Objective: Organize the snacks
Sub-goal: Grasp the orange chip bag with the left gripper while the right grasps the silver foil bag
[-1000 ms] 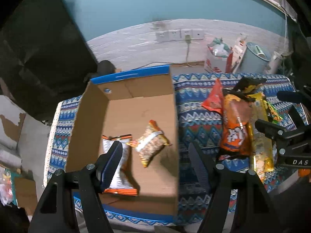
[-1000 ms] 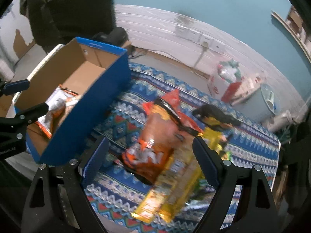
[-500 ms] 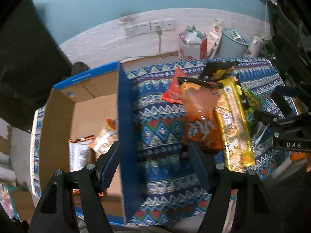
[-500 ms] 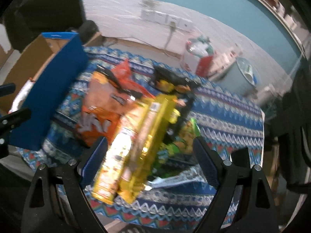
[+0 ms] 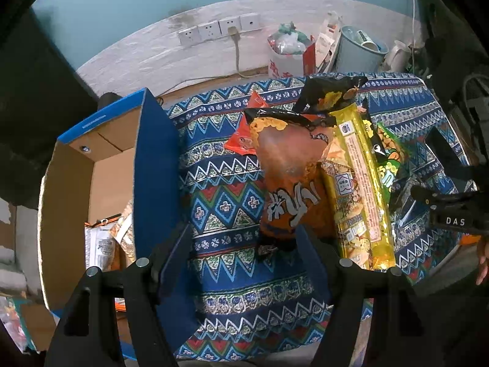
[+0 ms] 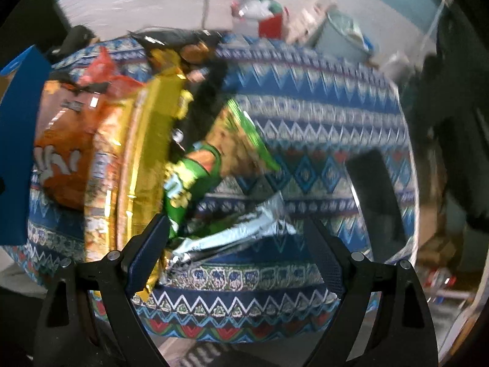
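Observation:
Several snack bags lie in a heap on the patterned cloth (image 5: 226,183): an orange bag (image 5: 290,180), a long yellow pack (image 5: 363,183), a green bag (image 5: 388,159), a black bag (image 5: 330,91) and a small red packet (image 5: 244,134). My left gripper (image 5: 244,247) hangs open over the cloth, its right finger at the orange bag's lower end. My right gripper (image 6: 238,244) is open above a silver packet (image 6: 238,232) and the green bag (image 6: 195,168), with its left finger close to the yellow pack (image 6: 143,153). Neither holds anything. The blue cardboard box (image 5: 152,165) on the left holds two packets (image 5: 113,238).
The cloth-covered table ends near the bottom of both views, with floor beyond. Behind it stand a wall with sockets (image 5: 220,29), a red-and-white bag (image 5: 290,55) and a pale blue bin (image 5: 357,49). The right gripper's body (image 5: 452,214) shows at the left wrist view's right edge.
Both grippers have moved right and lower, away from the box and over the snack heap. The right one has rolled and now sits over the green and silver packets. Jaws unchanged.

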{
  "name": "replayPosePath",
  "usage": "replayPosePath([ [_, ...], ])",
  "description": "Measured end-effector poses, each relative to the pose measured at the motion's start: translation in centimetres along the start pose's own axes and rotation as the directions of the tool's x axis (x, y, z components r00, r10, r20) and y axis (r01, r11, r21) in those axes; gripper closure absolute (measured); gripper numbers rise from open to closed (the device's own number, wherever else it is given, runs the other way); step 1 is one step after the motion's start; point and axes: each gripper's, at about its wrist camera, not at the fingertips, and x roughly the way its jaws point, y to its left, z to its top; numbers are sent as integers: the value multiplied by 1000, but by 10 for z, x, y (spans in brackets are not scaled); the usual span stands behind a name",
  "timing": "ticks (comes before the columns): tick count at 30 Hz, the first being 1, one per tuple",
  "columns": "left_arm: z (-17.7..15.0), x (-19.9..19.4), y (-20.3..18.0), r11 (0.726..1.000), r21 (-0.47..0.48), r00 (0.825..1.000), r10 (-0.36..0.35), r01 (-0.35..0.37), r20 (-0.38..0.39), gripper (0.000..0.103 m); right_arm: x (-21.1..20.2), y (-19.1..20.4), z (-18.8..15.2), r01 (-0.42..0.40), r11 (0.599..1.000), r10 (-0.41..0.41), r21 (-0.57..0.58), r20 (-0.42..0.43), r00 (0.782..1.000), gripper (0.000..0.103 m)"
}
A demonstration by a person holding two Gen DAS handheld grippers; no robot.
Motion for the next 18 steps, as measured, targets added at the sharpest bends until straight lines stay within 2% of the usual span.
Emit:
replayPosePath([
  [11,3,26,-10,1000,4,999,13,-13,-42,31,43,-4,-12,1,999,5,54,-111,994,15],
  [18,11,34,-12,1000,-22,998,-12,10,-63,31,64,-15,-13,-57,990,75,130,-135,988,17],
])
